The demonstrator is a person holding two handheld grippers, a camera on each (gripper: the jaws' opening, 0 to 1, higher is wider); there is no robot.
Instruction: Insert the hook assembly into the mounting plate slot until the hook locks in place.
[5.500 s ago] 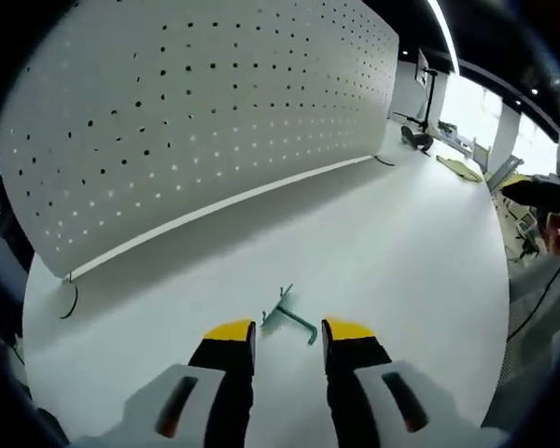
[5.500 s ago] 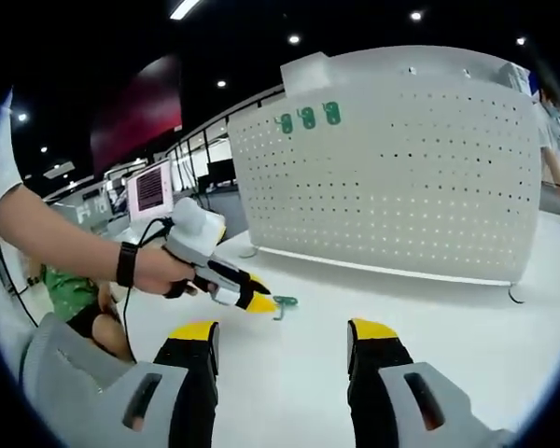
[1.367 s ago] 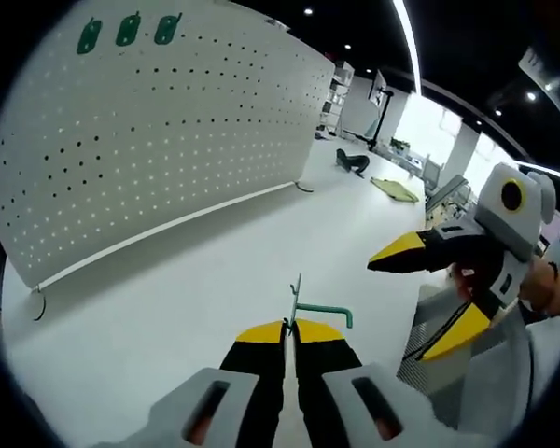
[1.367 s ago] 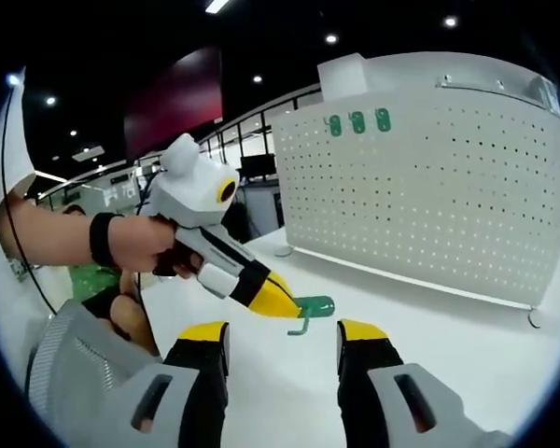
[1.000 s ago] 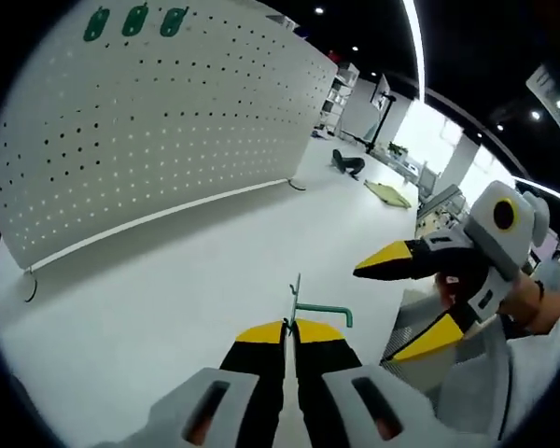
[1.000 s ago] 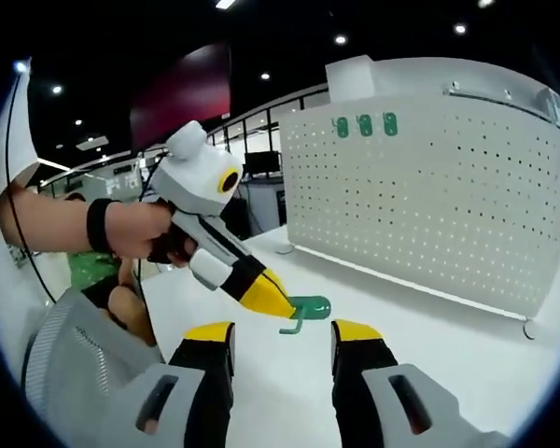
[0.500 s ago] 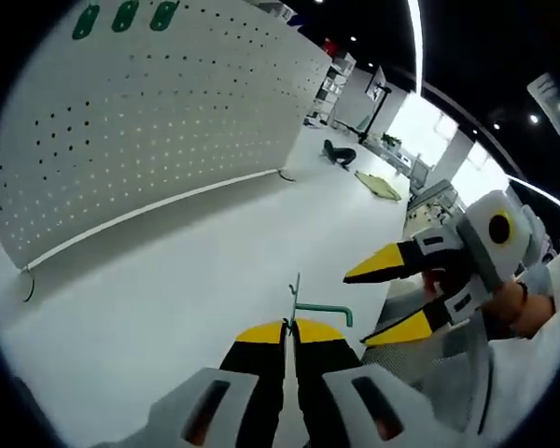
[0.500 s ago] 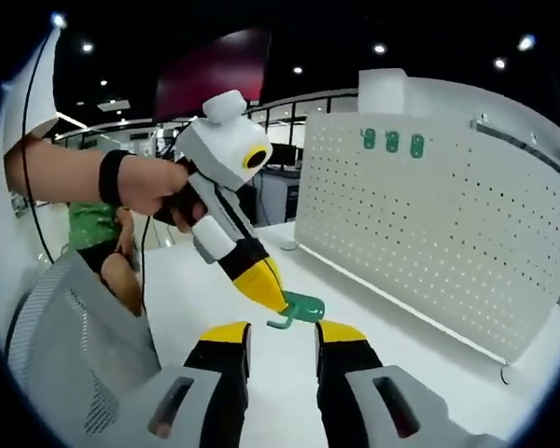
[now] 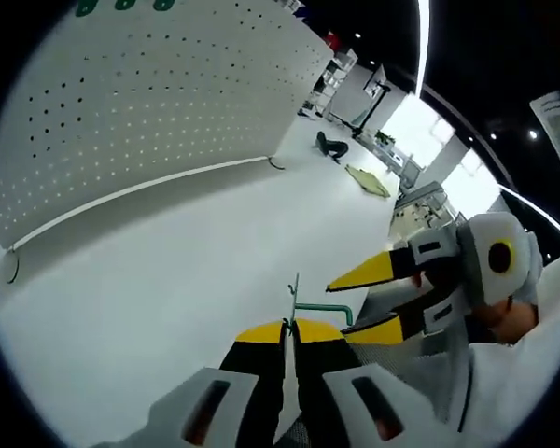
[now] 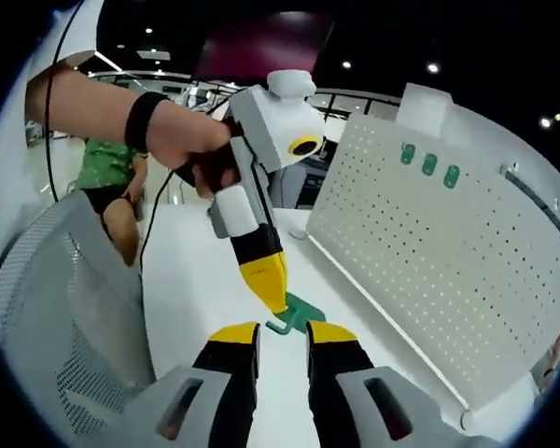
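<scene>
My left gripper (image 9: 287,328) is shut on the flat end of the green hook assembly (image 9: 319,309), held up above the white table (image 9: 159,271). The right gripper (image 9: 341,306) reaches in from the right, its yellow fingers (image 9: 366,272) apart on either side of the hook's curved end. In the right gripper view, the hook assembly (image 10: 297,315) sits just past my right gripper (image 10: 283,332), whose jaws are narrowly open. A hand holds the left gripper (image 10: 269,285) above it. Three green plates (image 10: 429,163) are mounted high on the white pegboard (image 10: 429,271).
The pegboard (image 9: 149,103) stands upright along the table's far side. A grey mesh chair (image 10: 56,317) is close on the left of the right gripper view, and a person in green (image 10: 107,168) is behind it. Office floor and desks lie beyond the table edge.
The right gripper has moved in closer to the hook and its jaws have narrowed around the curved end. The left gripper keeps the hook held; both views have tilted.
</scene>
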